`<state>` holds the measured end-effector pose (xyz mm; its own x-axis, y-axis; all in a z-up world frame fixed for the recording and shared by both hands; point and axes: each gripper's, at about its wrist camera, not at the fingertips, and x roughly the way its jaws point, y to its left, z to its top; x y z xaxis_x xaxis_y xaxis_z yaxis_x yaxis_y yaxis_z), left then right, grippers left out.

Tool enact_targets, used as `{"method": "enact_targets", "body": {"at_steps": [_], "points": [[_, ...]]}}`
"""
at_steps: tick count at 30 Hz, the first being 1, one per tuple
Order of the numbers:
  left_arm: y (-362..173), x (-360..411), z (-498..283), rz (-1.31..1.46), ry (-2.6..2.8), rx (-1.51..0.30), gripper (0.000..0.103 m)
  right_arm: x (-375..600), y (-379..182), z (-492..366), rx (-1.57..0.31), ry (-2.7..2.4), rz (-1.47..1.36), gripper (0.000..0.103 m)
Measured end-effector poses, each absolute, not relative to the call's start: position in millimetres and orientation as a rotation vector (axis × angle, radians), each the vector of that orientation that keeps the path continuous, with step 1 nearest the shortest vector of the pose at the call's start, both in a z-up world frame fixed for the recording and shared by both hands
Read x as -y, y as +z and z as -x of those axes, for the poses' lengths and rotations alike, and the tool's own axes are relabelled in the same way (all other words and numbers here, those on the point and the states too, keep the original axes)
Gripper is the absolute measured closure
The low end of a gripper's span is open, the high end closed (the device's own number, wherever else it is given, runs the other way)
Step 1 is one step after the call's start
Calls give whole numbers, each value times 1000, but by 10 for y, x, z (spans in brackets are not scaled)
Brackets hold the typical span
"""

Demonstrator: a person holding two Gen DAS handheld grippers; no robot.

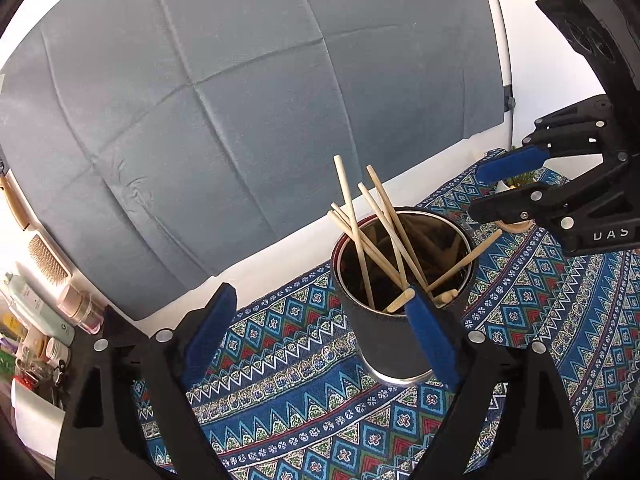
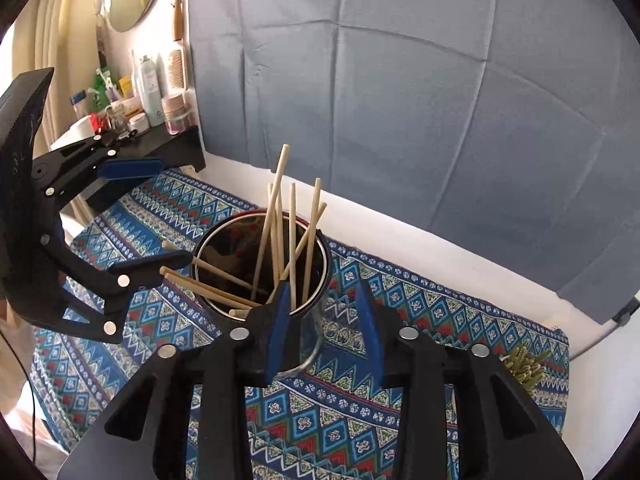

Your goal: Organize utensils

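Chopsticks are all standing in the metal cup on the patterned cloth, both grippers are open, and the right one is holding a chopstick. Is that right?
Not quite: the right gripper holds nothing. The right wrist view shows its blue pads spread apart with only patterned cloth between them. The rest stands: the chopsticks sit in the metal cup, and the left gripper is open too.

The tabletop wore a blue patterned cloth (image 2: 400, 420), with a dark metal cup of wooden chopsticks (image 1: 384, 336) standing on it.
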<state>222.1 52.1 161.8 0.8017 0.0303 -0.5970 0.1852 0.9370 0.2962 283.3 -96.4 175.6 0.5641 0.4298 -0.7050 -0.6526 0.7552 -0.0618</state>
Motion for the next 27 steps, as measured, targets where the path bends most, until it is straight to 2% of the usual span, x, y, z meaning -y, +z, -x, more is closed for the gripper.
{"method": "enact_targets", "body": {"at_steps": [2, 7, 11, 27], "points": [[1626, -499, -2143, -360, -81, -648, 13, 1007, 1781, -2761, -717, 650, 338, 57], [1594, -449, -1956, -346, -57, -672, 7, 1101, 1824, -2539, -683, 627, 342, 30], [1530, -418, -1776, -337, -42, -687, 6, 1174, 1797, -2330, -675, 617, 331, 20], [860, -414, -1141, -204, -4, -788, 6, 1443, 1134, -1612, -756, 611, 236, 15]]}}
